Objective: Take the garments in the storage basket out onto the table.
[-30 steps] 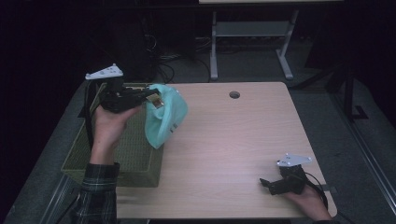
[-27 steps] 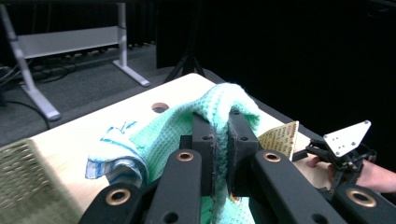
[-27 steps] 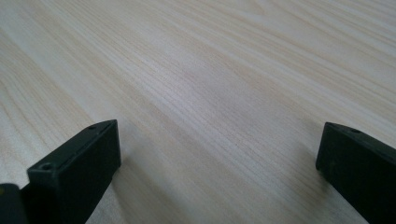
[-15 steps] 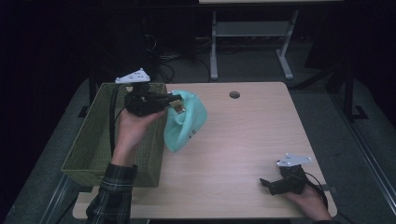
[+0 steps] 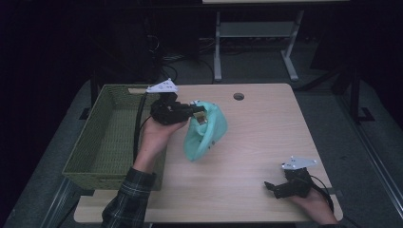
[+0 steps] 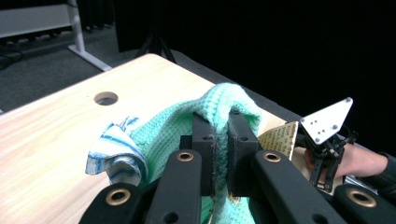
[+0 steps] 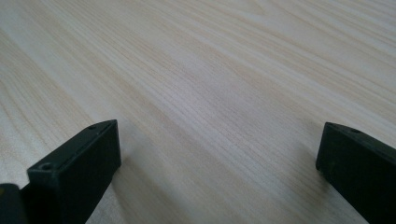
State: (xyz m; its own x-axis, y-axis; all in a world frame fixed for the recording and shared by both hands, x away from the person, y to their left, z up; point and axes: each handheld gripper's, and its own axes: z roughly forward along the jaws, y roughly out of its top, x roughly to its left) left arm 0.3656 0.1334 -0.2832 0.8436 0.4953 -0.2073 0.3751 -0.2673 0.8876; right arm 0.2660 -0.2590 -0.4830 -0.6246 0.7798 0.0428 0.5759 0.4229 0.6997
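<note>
A mint-green knitted cloth point(image 5: 205, 133) hangs from my left gripper point(image 5: 198, 111), its lower end reaching down to the wooden table point(image 5: 266, 137). In the left gripper view the two black jaws are pressed together on a fold of the green cloth point(image 6: 236, 100); a blue-and-white striped piece point(image 6: 112, 149) hangs at its side and a tan paper tag point(image 6: 279, 137) sticks out behind. My right gripper point(image 5: 272, 186) rests near the table's front right corner. Its jaws stand wide apart over bare wood, as the right gripper point(image 7: 219, 154) view shows.
A green woven basket point(image 5: 102, 137) stands along the table's left side, right beside my left hand. A round cable hole point(image 5: 238, 96) lies at the table's back edge. A metal stand point(image 5: 252, 42) stands on the dark floor beyond the table.
My left gripper has carried the green cloth from above the basket rightward and down over the table. The right gripper has stayed in place.
</note>
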